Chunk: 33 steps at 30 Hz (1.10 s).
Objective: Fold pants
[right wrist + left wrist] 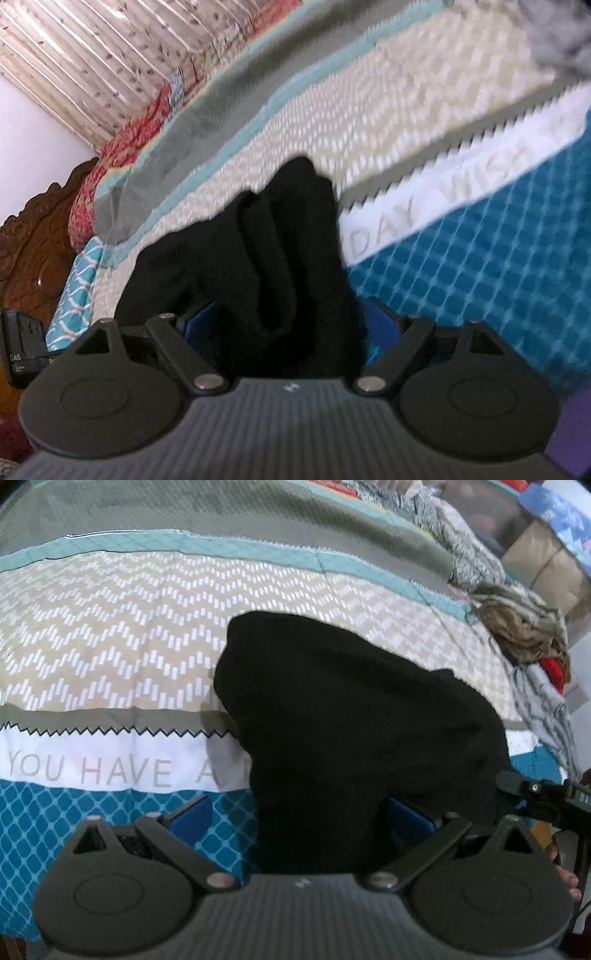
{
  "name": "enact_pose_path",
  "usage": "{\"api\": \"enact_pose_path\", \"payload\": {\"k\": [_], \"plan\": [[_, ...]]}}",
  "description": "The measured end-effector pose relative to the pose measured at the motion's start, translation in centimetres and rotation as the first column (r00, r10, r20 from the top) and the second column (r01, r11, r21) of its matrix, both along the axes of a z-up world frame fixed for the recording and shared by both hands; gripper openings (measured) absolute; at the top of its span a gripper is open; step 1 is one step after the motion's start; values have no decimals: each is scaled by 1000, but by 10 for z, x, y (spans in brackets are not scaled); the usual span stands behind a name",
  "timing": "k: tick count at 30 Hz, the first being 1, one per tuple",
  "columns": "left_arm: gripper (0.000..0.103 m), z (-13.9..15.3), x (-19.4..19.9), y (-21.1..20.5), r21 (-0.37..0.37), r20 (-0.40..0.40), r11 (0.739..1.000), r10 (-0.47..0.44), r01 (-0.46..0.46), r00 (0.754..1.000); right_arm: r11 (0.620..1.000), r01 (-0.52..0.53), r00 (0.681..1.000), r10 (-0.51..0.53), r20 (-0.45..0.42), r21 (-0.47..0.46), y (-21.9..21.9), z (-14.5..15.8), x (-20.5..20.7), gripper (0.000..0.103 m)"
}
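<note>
Black pants (pixel 351 720) are bunched on a bed (patterned bedspread (pixel 110 627)); jaws of both the left gripper (pixel 299 819) and the right gripper (pixel 291 325) are spread apart around the cloth.

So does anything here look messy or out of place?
The black pants sit bunched, not flat, on the bedspread, between both grippers' fingers. A loose heap of clothes lies at the bed's far edge.

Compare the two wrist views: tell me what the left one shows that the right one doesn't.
Left wrist only: a heap of clothes at the bed's far right edge, and the words "YOU HAVE" on the bedspread.

Right wrist only: a carved wooden headboard, a red patterned quilt and a pleated curtain.

Both: the black pants bunched between blue finger pads, over the same striped bedspread.
</note>
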<state>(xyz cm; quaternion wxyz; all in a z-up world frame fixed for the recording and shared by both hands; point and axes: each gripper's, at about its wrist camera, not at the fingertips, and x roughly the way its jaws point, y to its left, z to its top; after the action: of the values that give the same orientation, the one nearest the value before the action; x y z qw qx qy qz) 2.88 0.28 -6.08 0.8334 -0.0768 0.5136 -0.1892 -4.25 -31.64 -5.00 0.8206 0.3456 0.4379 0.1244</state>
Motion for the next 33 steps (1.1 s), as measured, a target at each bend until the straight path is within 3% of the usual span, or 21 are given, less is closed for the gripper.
{"api": "enact_pose_path", "payload": {"k": [4,11,12,13,14,15,16,17,19,22,29,33], "plan": [[103,-10,3,-2,19,-39,1000,9,-9,999,1000,2,1000,-3,31,10,1,1,-6,92],[103,-15,7,3,-27,-51,1000,8,-9,999,999,-50,995,50,91,-12,6,2,-14,103],[101,-15,7,2,-39,-48,999,1,-3,999,998,-55,996,57,73,-36,10,4,-8,103],[90,-14,7,1,-52,-41,999,-9,6,999,996,-66,996,70,62,-62,16,6,-3,103],[80,-12,6,-1,-69,-30,997,-25,23,999,992,-97,993,102,61,-82,25,9,2,98],[65,-9,5,-3,-84,-21,996,-39,37,999,987,-123,990,129,59,-99,34,13,5,78],[56,-7,4,-3,-71,-10,997,-34,33,999,984,-144,987,151,57,-108,43,16,7,66],[52,-5,4,-2,-66,-3,997,-36,36,999,981,-160,985,167,54,-110,50,19,8,60],[29,0,3,7,-101,6,994,-31,32,999,977,-176,980,186,76,-120,59,29,8,54],[27,16,-1,22,-177,44,984,-19,26,999,974,-191,968,208,143,-123,68,50,8,50],[27,69,-6,30,-139,247,990,5,31,969,935,-234,903,311,296,-267,109,85,8,49],[27,87,5,40,-142,296,990,32,10,955,935,-208,885,305,353,-287,108,90,24,48]]}}
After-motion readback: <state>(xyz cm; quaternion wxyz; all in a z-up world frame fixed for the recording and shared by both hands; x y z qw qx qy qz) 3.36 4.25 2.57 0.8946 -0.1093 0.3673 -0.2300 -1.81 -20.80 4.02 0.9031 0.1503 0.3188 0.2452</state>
